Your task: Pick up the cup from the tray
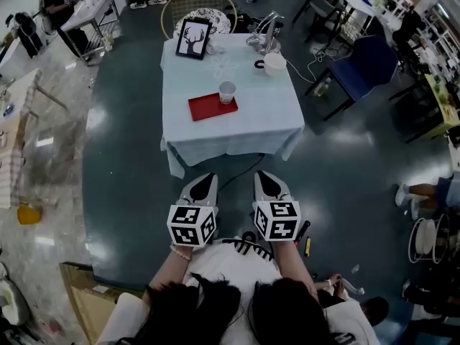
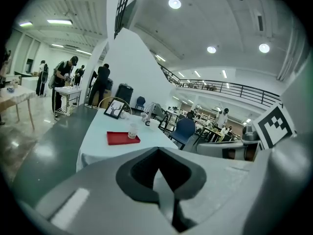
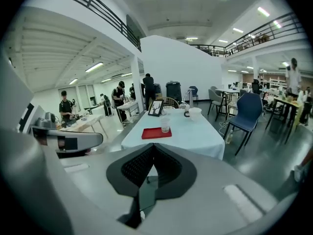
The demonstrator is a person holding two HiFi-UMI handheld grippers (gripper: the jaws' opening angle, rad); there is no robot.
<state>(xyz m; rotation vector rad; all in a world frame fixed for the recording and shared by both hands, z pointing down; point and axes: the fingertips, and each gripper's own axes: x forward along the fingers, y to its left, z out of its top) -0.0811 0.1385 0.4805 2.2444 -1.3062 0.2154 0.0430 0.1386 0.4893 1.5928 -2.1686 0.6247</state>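
Note:
A pale cup [image 1: 227,92] stands on the right end of a red tray [image 1: 208,108], near the middle of a table with a light blue cloth [image 1: 251,128]. Both grippers hang well short of the table, close to the person's body: the left gripper [image 1: 203,183] and the right gripper [image 1: 265,181], side by side, each with jaws together and nothing between them. The left gripper view looks past its gripper [image 2: 157,152] to the cup [image 2: 132,130] and tray [image 2: 120,138] far ahead. The right gripper view looks over its gripper [image 3: 153,147] at the cup [image 3: 165,125] and tray [image 3: 154,133].
At the table's far side stand a framed deer picture [image 1: 192,38], a white mug [image 1: 274,63] and a metal object [image 1: 264,38]. A round wicker chair [image 1: 205,9] is behind the table and a blue chair [image 1: 370,67] to its right. Cardboard [image 1: 86,300] lies at lower left.

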